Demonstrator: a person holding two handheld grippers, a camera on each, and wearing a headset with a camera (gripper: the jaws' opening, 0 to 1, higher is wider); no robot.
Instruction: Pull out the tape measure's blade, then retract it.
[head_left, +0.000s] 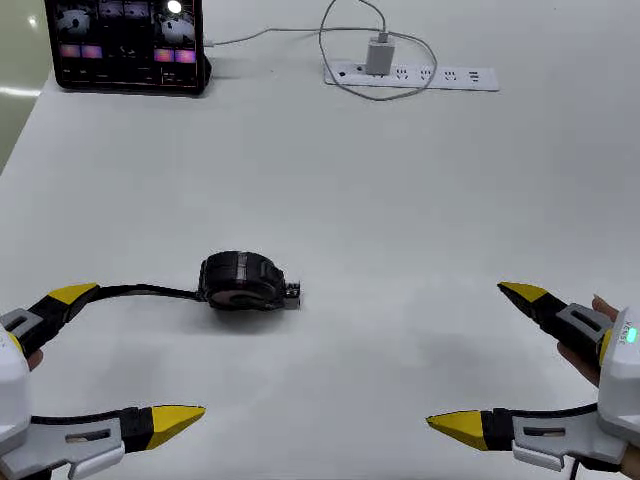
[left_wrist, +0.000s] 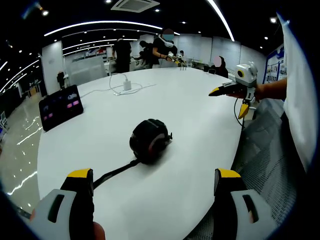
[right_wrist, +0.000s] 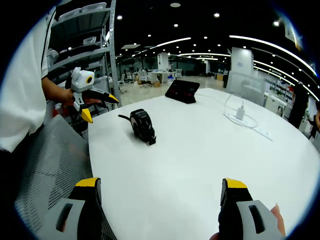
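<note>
A black tape measure (head_left: 241, 281) lies on the white table (head_left: 400, 220), its strap trailing left toward my left gripper. The blade is wound in, with just the hook end showing at the case's right side. My left gripper (head_left: 135, 352) is at the table's near left edge, jaws wide open and empty. My right gripper (head_left: 490, 355) is at the near right, also open and empty, well clear of the case. The tape measure (left_wrist: 149, 141) sits ahead of the left jaws (left_wrist: 152, 180). The tape measure (right_wrist: 142, 125) lies far ahead-left of the right gripper (right_wrist: 160, 187).
A dark tablet (head_left: 128, 45) stands at the far left. A white power strip (head_left: 412, 75) with a charger and cable lies at the far side. People stand in the room beyond the table.
</note>
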